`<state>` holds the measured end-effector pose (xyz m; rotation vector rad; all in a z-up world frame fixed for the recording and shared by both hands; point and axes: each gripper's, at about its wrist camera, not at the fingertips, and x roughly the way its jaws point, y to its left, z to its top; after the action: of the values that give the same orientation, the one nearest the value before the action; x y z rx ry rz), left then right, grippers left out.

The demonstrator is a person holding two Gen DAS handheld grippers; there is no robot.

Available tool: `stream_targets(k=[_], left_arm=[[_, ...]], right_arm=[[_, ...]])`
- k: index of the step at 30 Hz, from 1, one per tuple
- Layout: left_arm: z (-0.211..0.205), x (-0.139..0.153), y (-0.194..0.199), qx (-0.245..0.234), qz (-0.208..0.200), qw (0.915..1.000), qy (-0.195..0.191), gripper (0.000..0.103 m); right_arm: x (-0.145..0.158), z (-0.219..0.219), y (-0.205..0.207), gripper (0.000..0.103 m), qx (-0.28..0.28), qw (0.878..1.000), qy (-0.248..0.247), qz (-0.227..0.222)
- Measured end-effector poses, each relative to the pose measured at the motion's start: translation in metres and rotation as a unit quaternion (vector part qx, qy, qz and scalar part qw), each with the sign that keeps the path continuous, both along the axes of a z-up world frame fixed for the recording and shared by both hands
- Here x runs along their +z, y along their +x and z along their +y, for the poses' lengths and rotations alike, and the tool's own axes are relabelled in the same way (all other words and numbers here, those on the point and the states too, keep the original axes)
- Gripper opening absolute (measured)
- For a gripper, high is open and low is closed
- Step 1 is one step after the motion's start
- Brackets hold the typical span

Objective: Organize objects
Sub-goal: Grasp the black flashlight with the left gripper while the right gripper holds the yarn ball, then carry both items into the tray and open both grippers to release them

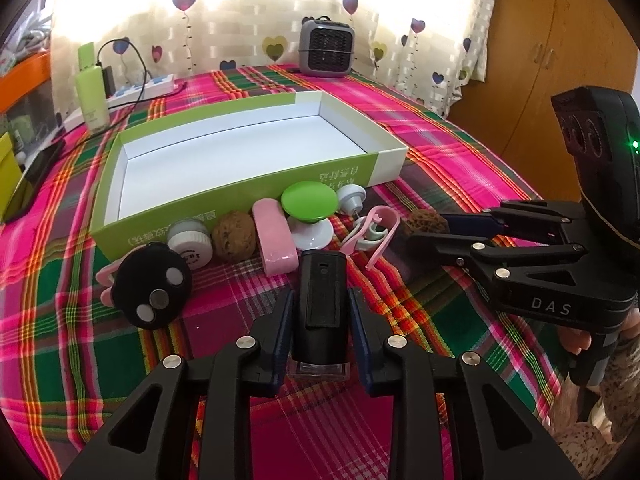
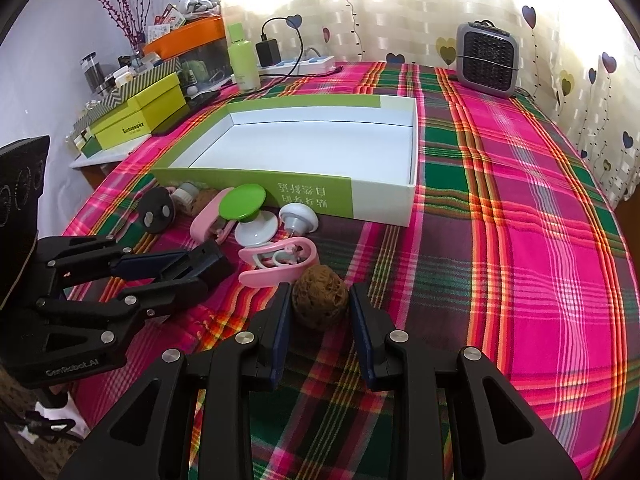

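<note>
Plaid cloth (image 2: 520, 200); shelf clutter (image 2: 132, 80) (right view only)

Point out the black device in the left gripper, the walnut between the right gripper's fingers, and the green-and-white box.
black device (image 1: 320, 300): left wrist view, middle of its top face.
walnut (image 2: 319, 298): right wrist view, centre of shell.
green-and-white box (image 2: 312, 196): right wrist view, near outer wall.

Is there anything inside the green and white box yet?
No, the green and white box shows only its bare white floor, while the small things all lie on the plaid cloth outside its near wall.
</note>
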<state>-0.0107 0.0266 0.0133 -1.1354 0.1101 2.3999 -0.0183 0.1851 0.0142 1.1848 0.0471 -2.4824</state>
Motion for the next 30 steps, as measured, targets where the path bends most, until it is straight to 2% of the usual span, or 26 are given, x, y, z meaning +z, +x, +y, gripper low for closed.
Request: stream_targets(k=[24, 30], left_arm=[[-0.01, 0.023, 0.005, 0.032, 0.025, 0.9992, 0.004, 0.025], [-0.013, 0.033, 0.004, 0.041, 0.043, 0.9982, 0.008, 0.025]], right_arm=[[0.021, -0.004, 0.005, 0.03, -0.003, 1.0, -0.01, 0.027], [0.026, -0.005, 0.002, 0.03, -0.001, 0.999, -0.012, 0.034]])
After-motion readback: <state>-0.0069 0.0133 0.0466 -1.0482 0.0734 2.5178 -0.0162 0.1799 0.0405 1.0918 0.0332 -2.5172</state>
